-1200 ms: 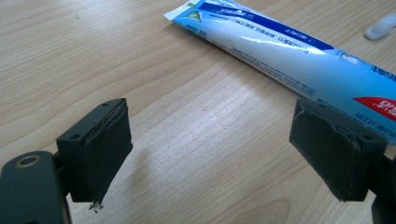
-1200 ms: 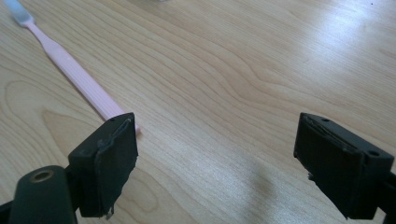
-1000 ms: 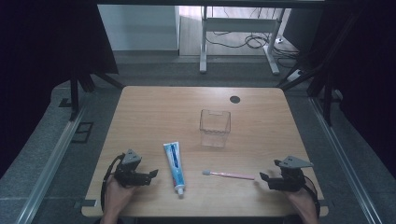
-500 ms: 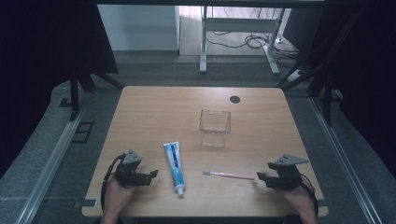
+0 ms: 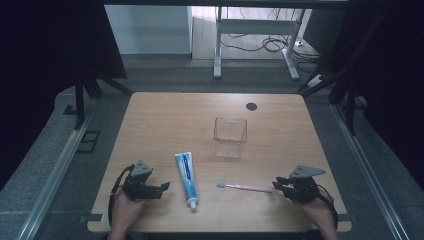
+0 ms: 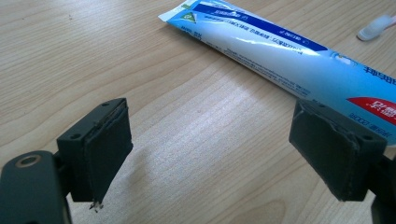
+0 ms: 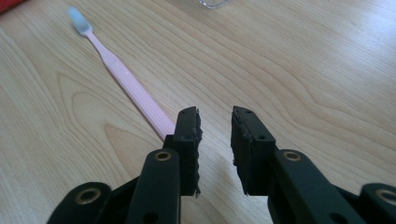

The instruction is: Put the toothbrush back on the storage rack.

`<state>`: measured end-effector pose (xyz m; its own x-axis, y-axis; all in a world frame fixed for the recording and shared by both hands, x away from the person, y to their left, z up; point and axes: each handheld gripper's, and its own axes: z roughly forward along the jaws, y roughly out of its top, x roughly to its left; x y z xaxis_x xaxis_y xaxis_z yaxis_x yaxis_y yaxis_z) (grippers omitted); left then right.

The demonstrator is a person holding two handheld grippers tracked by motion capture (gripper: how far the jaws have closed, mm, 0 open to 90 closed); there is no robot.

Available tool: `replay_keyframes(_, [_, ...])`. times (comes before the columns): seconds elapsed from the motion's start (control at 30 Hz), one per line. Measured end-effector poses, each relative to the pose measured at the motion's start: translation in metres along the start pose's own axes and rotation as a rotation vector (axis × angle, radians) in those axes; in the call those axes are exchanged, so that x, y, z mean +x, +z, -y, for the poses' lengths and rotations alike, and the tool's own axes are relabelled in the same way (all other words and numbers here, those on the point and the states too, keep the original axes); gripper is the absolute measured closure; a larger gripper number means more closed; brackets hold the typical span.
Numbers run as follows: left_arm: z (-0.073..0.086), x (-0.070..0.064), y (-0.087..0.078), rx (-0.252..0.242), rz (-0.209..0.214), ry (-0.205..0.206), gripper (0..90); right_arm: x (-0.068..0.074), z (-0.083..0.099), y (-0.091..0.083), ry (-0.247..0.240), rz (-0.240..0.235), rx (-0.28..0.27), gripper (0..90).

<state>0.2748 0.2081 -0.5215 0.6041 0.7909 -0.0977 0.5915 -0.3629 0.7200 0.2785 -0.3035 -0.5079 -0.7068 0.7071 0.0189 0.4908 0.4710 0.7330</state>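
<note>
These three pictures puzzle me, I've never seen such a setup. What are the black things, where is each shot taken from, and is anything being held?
No robot here: a person sits at a wooden table, holding a two-jawed grasping tool in each hand. The high view looks down from above; the left tool and right tool sit near the bottom. The other two pictures come from cameras riding on each tool, looking along its black jaws. On the table lie a toothpaste tube, a pink toothbrush and a clear plastic container. Nothing is held: the left jaws stand wide apart beside the tube, the right jaws slightly apart beside the toothbrush handle.
</note>
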Motion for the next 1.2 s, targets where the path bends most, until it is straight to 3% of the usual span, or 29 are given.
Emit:
replay_keyframes(0.13, [0.000, 0.000, 0.000, 0.001, 0.001, 0.007, 13.1, 0.005, -0.005, 0.003, -0.037, 0.002, -0.010, 74.8])
replay_keyframes(0.4, [-0.001, -0.001, -0.001, 0.000, 0.002, 0.014, 13.1, 0.013, -0.017, 0.014, -0.027, -0.024, 0.026, 89.7])
replay_keyframes(0.57, [-0.001, -0.001, 0.000, 0.002, 0.003, 0.018, 13.1, 0.015, -0.017, 0.024, -0.020, -0.024, 0.075, 90.0])
replay_keyframes(0.83, [-0.001, -0.002, 0.002, 0.010, 0.003, 0.029, 13.1, 0.012, -0.012, 0.030, -0.001, -0.021, 0.106, 90.0])
replay_keyframes(1.2, [-0.001, -0.003, 0.003, 0.017, -0.002, 0.034, 13.2, 0.019, -0.009, 0.029, -0.003, -0.087, 0.136, 90.0])
